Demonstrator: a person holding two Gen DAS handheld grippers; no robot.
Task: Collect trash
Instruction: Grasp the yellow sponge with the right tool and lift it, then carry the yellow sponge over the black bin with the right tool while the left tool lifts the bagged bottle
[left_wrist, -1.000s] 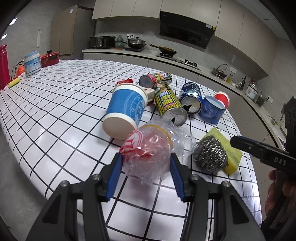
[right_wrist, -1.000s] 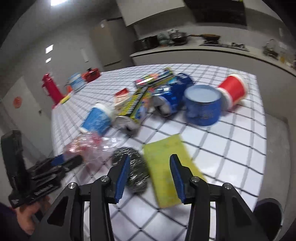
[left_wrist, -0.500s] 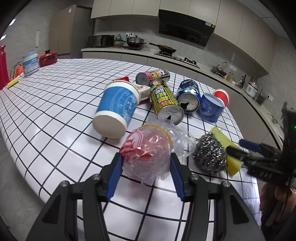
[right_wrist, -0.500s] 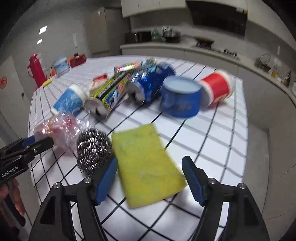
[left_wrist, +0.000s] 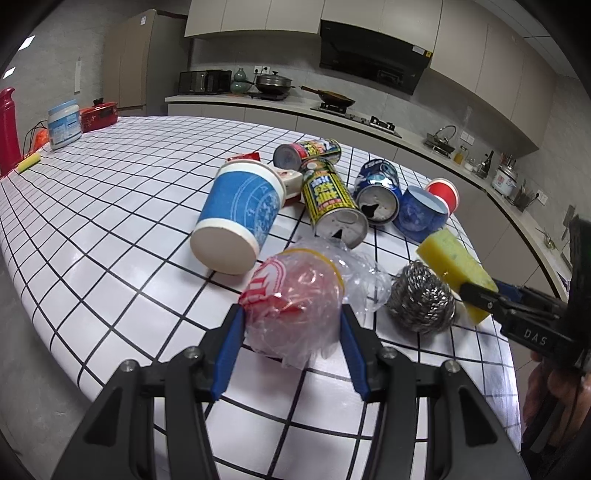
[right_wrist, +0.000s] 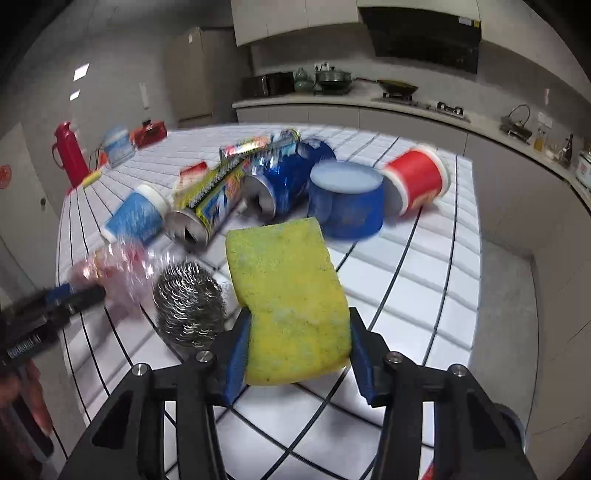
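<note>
My left gripper (left_wrist: 291, 314) is shut on a crumpled clear plastic wrapper (left_wrist: 295, 284) with red print, resting on the checked table (left_wrist: 110, 206). Right of it lies a steel scourer (left_wrist: 421, 299). In the right wrist view my right gripper (right_wrist: 298, 317) has a yellow sponge (right_wrist: 284, 280) between its blue pads; its jaws are closing and press the sponge's sides. The sponge (left_wrist: 450, 262) tilts up off the table. The scourer (right_wrist: 188, 299) sits just left of it.
Behind lie a blue paper cup (left_wrist: 240, 214), a yellow can (left_wrist: 328, 195), a blue can (left_wrist: 376, 188), a blue tub (left_wrist: 421, 214) and a red cup (left_wrist: 443, 192). A red thermos (left_wrist: 9, 129) and a white jar (left_wrist: 64, 123) stand far left. The table edge runs close on the right.
My right gripper opened wide around the yellow sponge, then closed on it, and the sponge now tilts up. The left gripper kept still on the wrapper.
</note>
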